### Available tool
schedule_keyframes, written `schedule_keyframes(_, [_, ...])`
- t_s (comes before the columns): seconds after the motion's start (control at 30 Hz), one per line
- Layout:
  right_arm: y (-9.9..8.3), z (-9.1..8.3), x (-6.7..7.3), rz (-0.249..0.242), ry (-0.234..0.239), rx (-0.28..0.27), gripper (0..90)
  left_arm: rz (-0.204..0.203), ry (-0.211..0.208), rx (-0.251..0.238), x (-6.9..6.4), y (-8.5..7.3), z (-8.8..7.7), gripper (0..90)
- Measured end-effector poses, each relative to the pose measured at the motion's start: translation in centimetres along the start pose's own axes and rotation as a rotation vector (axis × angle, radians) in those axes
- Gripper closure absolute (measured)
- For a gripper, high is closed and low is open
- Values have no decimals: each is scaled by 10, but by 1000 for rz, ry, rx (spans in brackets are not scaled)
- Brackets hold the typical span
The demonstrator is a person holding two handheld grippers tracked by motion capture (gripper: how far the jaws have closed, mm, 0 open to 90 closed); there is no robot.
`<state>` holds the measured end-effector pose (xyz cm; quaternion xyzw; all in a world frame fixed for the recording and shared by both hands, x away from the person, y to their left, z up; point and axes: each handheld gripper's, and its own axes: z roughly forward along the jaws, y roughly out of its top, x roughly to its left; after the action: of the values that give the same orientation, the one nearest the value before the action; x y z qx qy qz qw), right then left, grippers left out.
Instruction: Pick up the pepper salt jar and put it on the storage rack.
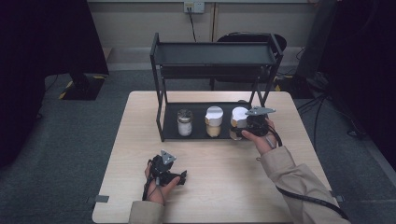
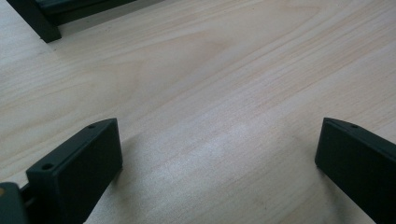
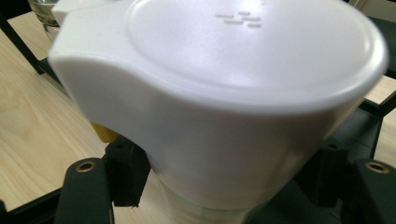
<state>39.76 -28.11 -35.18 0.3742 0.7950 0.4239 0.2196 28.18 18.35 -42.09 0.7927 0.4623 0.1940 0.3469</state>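
Three jars: on the rack's lower shelf point(image 1: 173, 133); the rightmost, a white-lidded jar point(image 1: 238, 117), is the one you have in hand
Jar position: right end of the row, just beside the middle jar point(image 1: 214, 122); the glass jar point(image 1: 185, 123) stands further left
Jar axis: upright, lid on top; its white lid point(image 3: 243, 56) looms just ahead of your right claw's camera
Right claw point(image 1: 250, 126): clamped on the white-lidded jar below its lid; it comes at the jar from the jar's right side
Left claw point(image 1: 181, 177): jaws apart, nothing between them; resting on the bench point(image 1: 224, 186), well apart from the rack
Nearer hand: your right; any lift looks like it must clear the rack's front lip towards you
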Motion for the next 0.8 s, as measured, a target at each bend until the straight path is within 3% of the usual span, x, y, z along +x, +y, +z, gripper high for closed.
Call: schedule_keyframes(0.8, [4,28,8,14,-71,21,304,0,0,0,0,0,0,1])
